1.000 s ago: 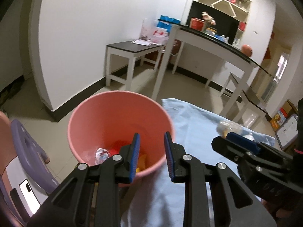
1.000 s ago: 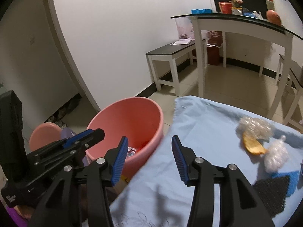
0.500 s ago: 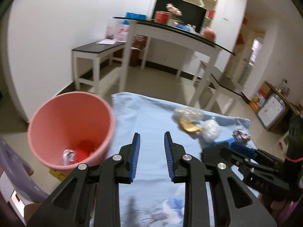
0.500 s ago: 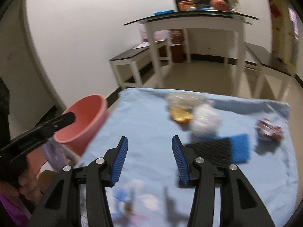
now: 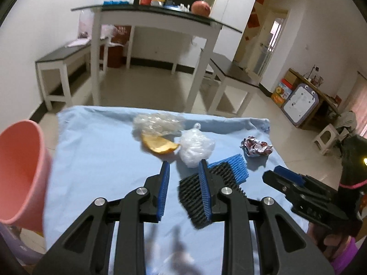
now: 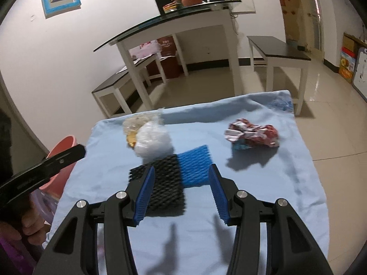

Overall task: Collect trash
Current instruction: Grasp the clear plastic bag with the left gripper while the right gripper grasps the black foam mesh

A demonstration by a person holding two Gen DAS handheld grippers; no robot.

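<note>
Both tools, left (image 5: 183, 183) and right (image 6: 181, 191), hover parted and empty above the blue-clothed counter (image 6: 263, 201), where foam netting (image 6: 172, 178), a white plastic wad (image 5: 196, 147), orange peel (image 5: 159, 145), clear wrap (image 5: 158, 123) and a crumpled wrapper (image 6: 252, 136) remain uncollected beside the pink plastic bucket (image 5: 20, 171).

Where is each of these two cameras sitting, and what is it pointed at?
Left wrist view: rides the left gripper, looking down its open fingers at the blue cloth; the right gripper shows at right.
Right wrist view: rides the right gripper, aimed at the foam net; the left gripper shows at left.
Shared: net, orange peel, white bag, crumpled wrapper, pink bucket.
</note>
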